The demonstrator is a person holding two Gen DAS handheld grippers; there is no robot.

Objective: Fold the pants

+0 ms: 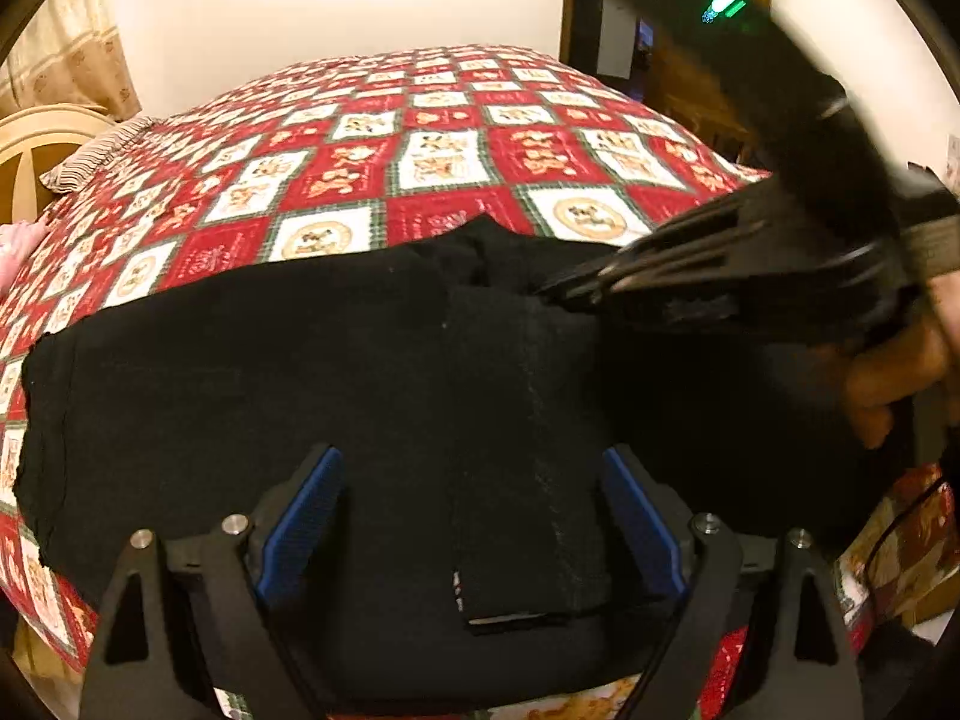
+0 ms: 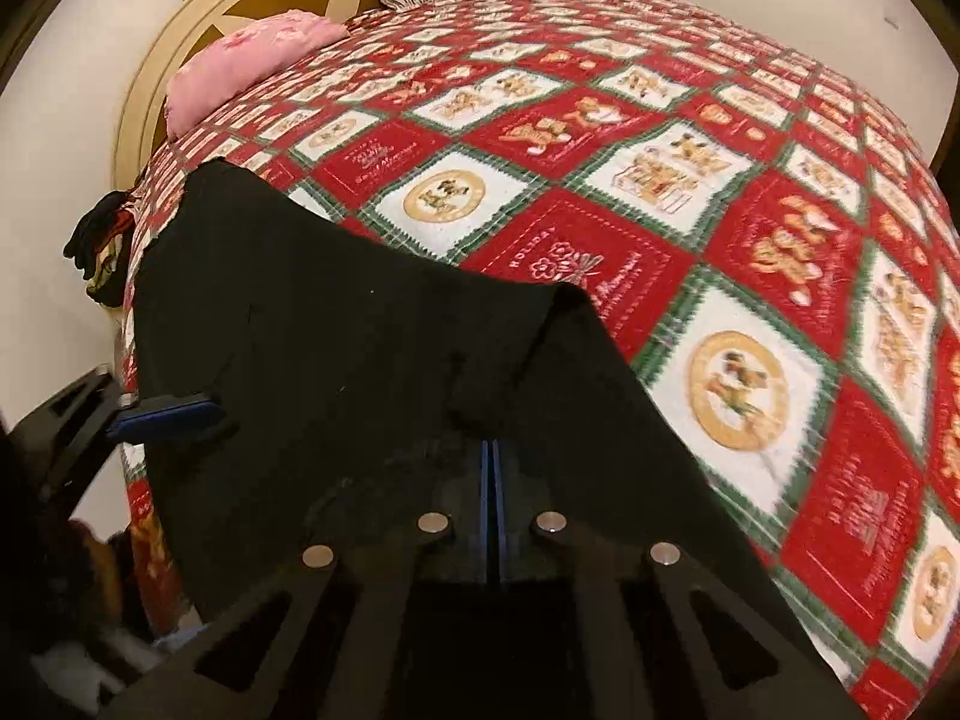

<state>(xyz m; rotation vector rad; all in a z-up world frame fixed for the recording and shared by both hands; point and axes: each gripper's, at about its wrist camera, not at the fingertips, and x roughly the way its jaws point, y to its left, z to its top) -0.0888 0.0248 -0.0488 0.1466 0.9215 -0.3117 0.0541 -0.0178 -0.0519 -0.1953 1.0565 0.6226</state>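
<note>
Right gripper (image 2: 491, 480) pinched together over black pants (image 2: 336, 330); left gripper (image 1: 474, 516) gapes, its view alone shows.

one pair of black pants (image 1: 300, 372), one quilt (image 1: 444, 138), two pillows (image 2: 252, 60), two grippers (image 1: 474, 516)

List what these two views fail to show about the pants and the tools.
- Right tool, right wrist view: blue pads together against black pants; whether cloth is pinched is lost, black on black.
- Right tool, left wrist view: motion blur smears its tips.
- Pants, left wrist view: the right end is hidden behind that tool and a hand.
- Left tool: open over the pants; contact unclear.
</note>
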